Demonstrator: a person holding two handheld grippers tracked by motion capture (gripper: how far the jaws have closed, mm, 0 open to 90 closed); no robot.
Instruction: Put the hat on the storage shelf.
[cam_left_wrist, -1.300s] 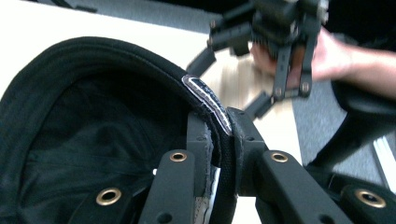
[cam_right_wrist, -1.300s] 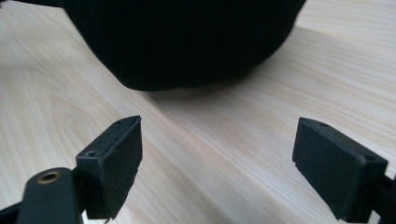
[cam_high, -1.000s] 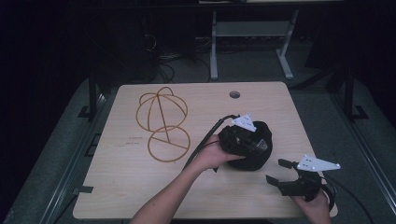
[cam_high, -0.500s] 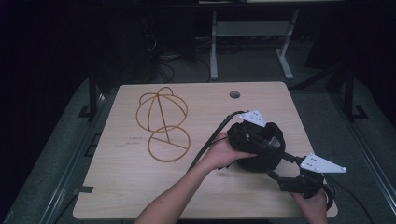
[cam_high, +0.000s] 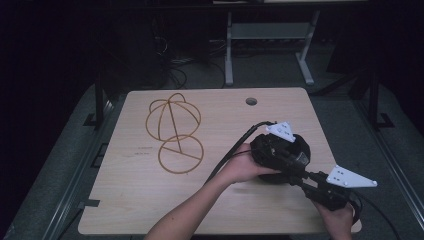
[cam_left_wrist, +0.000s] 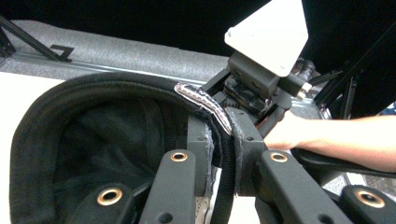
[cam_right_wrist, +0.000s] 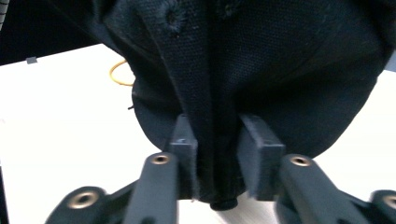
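A pale wooden table (cam_high: 150, 200) with a round hole (cam_high: 251, 101) near its far edge. A wire frame (cam_high: 172, 132) of yellow hoops lies on its left half.

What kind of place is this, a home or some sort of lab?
Probably a lab or workshop: a bare light wooden table with a cable hole, loose cables on the grey carpet, and a metal stand in a dark room.
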